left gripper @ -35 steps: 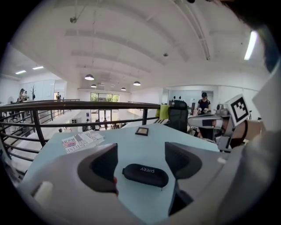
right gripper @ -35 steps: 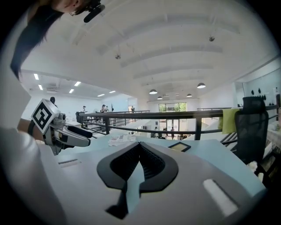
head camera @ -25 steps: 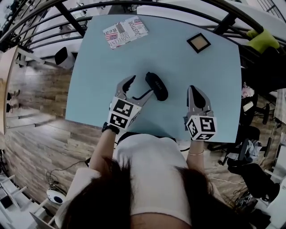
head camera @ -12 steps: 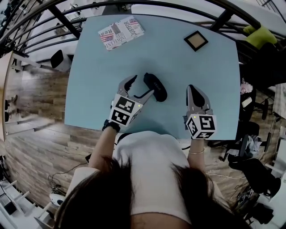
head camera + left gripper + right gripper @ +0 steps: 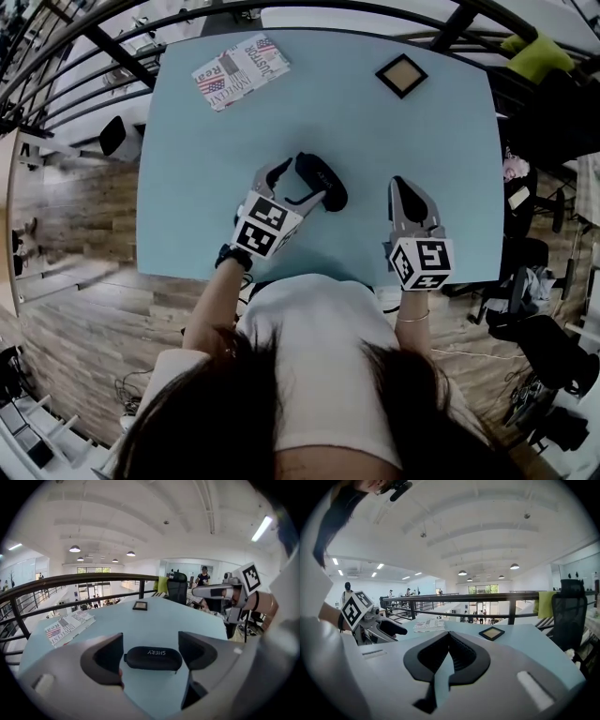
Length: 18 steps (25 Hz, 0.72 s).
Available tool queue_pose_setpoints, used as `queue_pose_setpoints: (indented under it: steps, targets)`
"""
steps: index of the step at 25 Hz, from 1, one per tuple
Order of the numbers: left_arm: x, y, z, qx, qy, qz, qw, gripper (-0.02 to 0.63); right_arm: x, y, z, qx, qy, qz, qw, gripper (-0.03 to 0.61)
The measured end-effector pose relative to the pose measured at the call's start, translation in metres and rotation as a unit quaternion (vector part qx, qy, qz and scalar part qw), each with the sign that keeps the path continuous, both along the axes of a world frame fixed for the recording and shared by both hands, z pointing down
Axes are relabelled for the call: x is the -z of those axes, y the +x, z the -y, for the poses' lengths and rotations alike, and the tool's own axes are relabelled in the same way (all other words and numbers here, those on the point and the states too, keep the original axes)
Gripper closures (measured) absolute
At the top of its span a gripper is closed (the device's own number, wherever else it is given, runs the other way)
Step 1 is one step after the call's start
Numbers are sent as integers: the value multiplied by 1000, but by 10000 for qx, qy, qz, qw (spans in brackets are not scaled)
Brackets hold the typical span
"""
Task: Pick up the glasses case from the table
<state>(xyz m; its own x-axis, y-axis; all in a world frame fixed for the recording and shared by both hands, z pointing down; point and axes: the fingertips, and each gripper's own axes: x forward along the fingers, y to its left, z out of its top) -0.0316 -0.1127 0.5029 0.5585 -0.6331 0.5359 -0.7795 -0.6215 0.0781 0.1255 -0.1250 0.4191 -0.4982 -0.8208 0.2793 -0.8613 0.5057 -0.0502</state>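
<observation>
On the table [image 5: 441,159], the glasses case [image 5: 321,180] lies mid-frame, apparently between the jaws of the left gripper [image 5: 298,184]; newspaper [image 5: 241,70] upper left, small frame [image 5: 401,75] upper right.

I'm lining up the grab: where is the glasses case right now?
In the head view the glasses case lies on the table toward its near edge, at the tips of the open left tongs, with the right tongs apart to its right.
</observation>
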Motion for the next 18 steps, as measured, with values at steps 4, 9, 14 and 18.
queue_pose_setpoints:
  steps: [4,9,14,18]
  targets:
    - [-7,12,4,-422,-111,148,9989,204,-5,9,-5,-135,-80,-2,9999,575]
    - [-18,26,12,-893,-212,298,9953,167,-12,21,-7,-323,-188,49,9993,575]
    - [-32,34,17,-1568,-138,803,9843,160,-18,30,-11,-469,-294,54,9985,575]
    - [-44,38,16,-2241,-192,1163,9674,160,-20,33,-11,-582,-295,48,9979,575]
